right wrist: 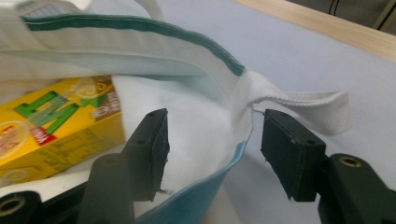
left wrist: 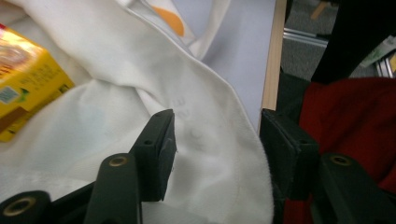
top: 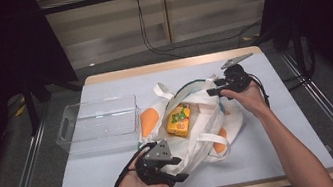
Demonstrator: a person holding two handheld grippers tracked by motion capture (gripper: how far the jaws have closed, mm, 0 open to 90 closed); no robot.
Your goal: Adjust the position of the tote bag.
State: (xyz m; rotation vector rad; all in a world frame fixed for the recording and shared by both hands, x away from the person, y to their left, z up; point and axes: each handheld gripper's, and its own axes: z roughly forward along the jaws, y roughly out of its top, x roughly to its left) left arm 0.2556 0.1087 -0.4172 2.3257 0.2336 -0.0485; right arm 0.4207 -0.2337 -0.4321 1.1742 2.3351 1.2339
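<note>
The left gripper [top: 179, 168] is at about 6 o'clock of the table [top: 285, 155], near the front edge, and it points toward 3 o'clock. Its jaws stand half open over the near rim of the white tote bag [top: 194, 119]; in the left gripper view the white cloth [left wrist: 196, 140] lies between the two pads, but the pads do not press on it. The right gripper [top: 211, 91] is at about 1 o'clock of the bag and points toward 9 o'clock, at the far rim. Its jaws are also open at a middle width: in the right gripper view the rim of the bag with a green edge [right wrist: 140, 30] passes between them, one pad [right wrist: 156, 140] inside the bag and the other outside, and neither pad is touching the cloth. Just beside the outside pad, a white handle strap [right wrist: 303, 105] is sewn to the rim. The bag lies in the middle of the table, its mouth wide, with orange shapes printed on the sides. Inside the bag, a yellow juice carton [top: 179, 120] lies flat, near the centre of the opening. At 9 o'clock of the bag, just beside it, a clear plastic bin [top: 101, 124] stands on the grey-blue mat [top: 281, 126] that covers the table.
</note>
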